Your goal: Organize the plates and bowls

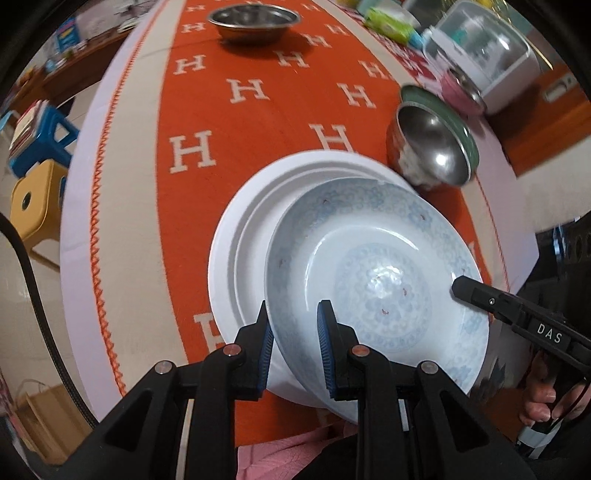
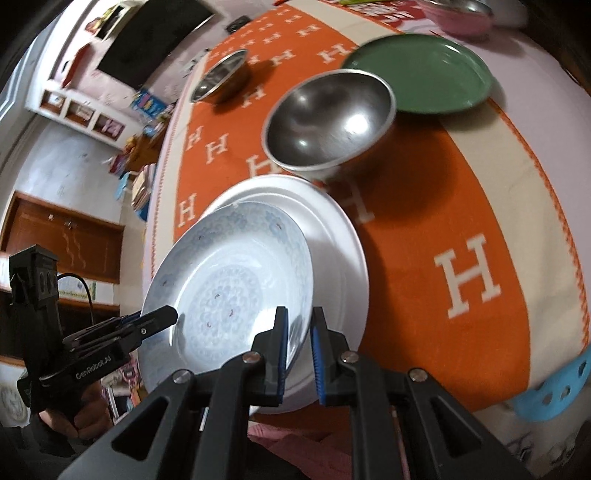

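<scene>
A pale blue patterned plate (image 1: 380, 280) is held tilted above a white plate (image 1: 251, 221) on the orange cloth. My left gripper (image 1: 295, 343) is shut on the blue plate's near-left rim. My right gripper (image 2: 299, 347) is shut on its opposite rim; it also shows in the left wrist view (image 1: 458, 286). The blue plate (image 2: 229, 291) overlaps the white plate (image 2: 332, 236) in the right wrist view, where the left gripper (image 2: 173, 314) shows at the plate's left edge. A steel bowl (image 2: 328, 122) sits just beyond them, a green plate (image 2: 421, 74) behind it.
A second steel bowl (image 1: 255, 18) stands far across the table (image 1: 140, 184). A pink bowl (image 1: 461, 88), a white appliance (image 1: 487, 55) and packets crowd the far right. Blue and yellow stools (image 1: 33, 184) stand left of the table.
</scene>
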Demonstrator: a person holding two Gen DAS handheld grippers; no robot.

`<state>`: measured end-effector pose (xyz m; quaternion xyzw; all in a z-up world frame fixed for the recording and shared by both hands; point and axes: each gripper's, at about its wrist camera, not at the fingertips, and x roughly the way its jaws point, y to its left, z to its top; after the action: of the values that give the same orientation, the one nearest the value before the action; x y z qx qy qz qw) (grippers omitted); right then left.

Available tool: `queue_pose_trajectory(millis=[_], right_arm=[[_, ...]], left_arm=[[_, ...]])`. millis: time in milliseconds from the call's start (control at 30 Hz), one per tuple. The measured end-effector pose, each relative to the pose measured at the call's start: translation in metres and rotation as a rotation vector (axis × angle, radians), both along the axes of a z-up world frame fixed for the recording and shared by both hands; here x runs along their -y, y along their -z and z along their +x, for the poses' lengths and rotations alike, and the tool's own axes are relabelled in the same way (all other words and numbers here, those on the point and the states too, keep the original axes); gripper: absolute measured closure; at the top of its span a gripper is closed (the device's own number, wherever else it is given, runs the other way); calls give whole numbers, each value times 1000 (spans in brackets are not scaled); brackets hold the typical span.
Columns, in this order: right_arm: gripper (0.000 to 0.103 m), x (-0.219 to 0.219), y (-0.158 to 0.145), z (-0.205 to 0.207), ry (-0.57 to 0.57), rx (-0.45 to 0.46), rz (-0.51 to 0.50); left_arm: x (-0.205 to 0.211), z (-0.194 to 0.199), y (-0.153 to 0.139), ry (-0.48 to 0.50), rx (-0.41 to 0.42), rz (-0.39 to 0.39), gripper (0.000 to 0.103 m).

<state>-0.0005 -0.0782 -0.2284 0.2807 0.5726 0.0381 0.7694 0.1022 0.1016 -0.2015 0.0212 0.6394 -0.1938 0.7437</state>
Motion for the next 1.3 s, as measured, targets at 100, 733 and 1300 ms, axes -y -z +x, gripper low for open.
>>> queue_pose_trajectory(millis=[100,733,1300], right_arm=[[90,-2,7,-5,40,-19,-9],[88,-17,30,7,104,-92,-68],[65,-34,25,16,19,-87,-169]], left_arm=[[3,4,8,50,-13,14,83],[12,44,44,175,-64,102,80],[29,40,43,243,-34,102,50]])
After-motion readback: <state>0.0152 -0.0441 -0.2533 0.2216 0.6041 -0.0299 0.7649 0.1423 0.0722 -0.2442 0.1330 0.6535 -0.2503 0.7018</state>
